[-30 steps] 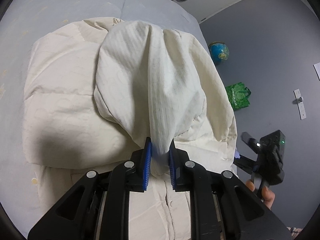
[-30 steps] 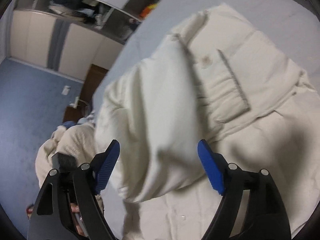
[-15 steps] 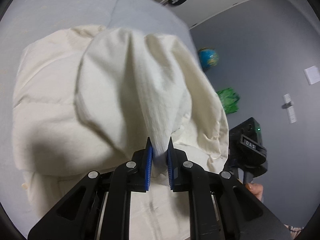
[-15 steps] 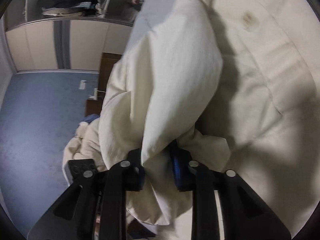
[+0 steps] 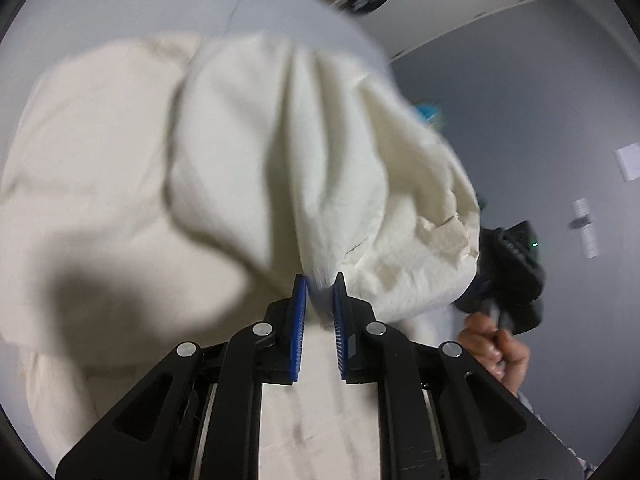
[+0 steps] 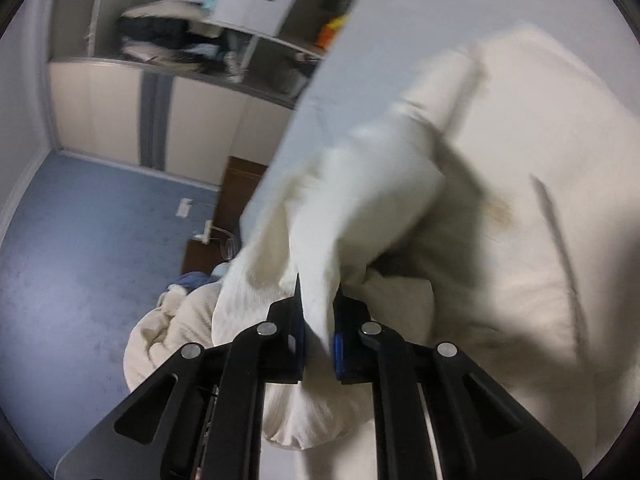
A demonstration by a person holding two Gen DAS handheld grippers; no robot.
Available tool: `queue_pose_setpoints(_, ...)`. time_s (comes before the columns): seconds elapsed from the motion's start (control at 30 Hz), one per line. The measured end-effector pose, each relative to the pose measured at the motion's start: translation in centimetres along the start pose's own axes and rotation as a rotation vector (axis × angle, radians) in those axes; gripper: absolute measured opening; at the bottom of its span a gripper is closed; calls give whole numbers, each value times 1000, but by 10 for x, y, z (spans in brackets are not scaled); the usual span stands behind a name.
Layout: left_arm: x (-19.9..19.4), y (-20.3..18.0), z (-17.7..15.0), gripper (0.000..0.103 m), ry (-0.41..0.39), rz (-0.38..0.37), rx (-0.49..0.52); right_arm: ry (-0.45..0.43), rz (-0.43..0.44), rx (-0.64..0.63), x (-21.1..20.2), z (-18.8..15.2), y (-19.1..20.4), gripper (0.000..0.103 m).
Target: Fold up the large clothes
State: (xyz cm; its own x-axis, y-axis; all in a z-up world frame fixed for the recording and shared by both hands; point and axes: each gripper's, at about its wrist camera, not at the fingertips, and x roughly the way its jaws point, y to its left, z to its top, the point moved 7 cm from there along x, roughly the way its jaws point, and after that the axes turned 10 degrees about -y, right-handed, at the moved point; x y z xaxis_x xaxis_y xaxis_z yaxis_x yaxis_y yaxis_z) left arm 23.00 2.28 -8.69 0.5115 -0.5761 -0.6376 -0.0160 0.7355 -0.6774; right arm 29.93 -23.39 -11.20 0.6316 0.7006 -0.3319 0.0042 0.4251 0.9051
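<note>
While the cream padded jacket [image 5: 100, 184] lies spread over the grey bed [image 5: 120, 4], the left gripper [image 5: 319, 280] pinches a gathered fold of its fabric between blue pads. At the right edge of that view, a hand [image 5: 494, 346] holds the right gripper [image 6: 318, 284], whose jaws have just been closing and now clamp a bunched fold of the jacket near the bed's left edge.

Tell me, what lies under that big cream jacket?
Under the cream jacket a pale grey bed surface shows around its edges. What lies directly beneath its padded bulk is covered.
</note>
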Motion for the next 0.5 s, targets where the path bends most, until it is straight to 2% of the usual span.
queue_pose_setpoints(0.13,13,10,-25,18,46,61,44,-11,-27,56,-16,-11,-37,8)
queue_pose_setpoints(0.27,20,17,-34,29,55,102,54,11,-23,84,-22,-15,-55,9)
queue_pose_setpoints(0.37,20,21,-29,38,49,110,27,31,-44,50,-27,-14,-50,22)
queue_pose_setpoints(0.4,17,22,-27,40,40,108,17,33,-56,36,-29,-11,-46,32)
queue_pose_setpoints(0.47,15,23,-23,42,28,106,14,7,-77,8,-39,-5,-38,44)
queue_pose_setpoints(0.5,14,22,-23,42,28,105,20,-18,-80,-6,-42,1,-34,46)
